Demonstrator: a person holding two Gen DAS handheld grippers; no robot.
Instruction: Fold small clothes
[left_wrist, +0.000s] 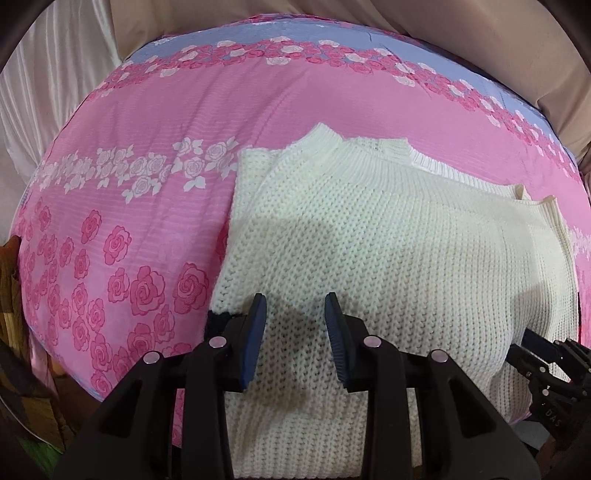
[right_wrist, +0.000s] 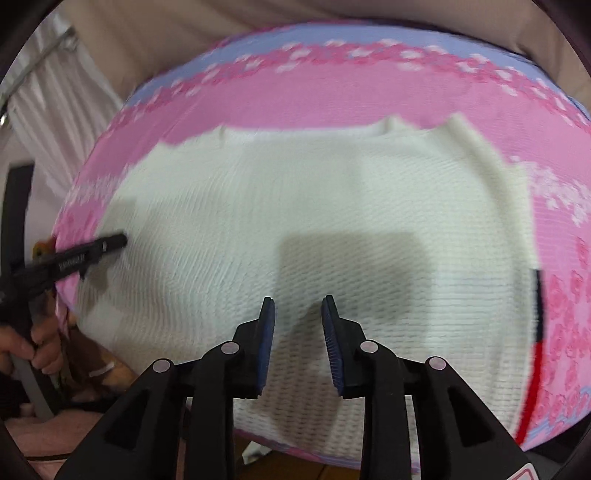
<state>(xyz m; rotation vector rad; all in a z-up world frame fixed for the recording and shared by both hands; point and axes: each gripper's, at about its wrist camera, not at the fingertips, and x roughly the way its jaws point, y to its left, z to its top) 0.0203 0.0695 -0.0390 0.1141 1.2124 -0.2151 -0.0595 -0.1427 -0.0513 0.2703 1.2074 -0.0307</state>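
Left wrist view shows the cream knit sweater (left_wrist: 388, 251) lying flat on the pink rose-print bedcover (left_wrist: 147, 122), its ribbed collar (left_wrist: 369, 155) toward 12 o'clock and the near hem running under the camera at 6 o'clock. Both sides look already folded inward, which would explain the narrow, straight-edged rectangle; that shape suits a final fold from hem to collar.

The left gripper (left_wrist: 295, 332) hovers over the hem's left part, its blue pads (left_wrist: 255, 339) spread partway with only knit showing between them, so it grips nothing. I judge it is lined up to pinch the hem corner just at its 9 o'clock.

In the right wrist view, which is motion-blurred, the right gripper (right_wrist: 297, 336) hangs above the sweater's near middle, likewise parted and empty. The other tool's tip enters at 9 o'clock, over the garment's left edge.

Spread flat on a broad soft surface, the sweater leaves room on every side for turning it. Beige fabric (left_wrist: 498, 44) rises behind the bed at 12 o'clock.
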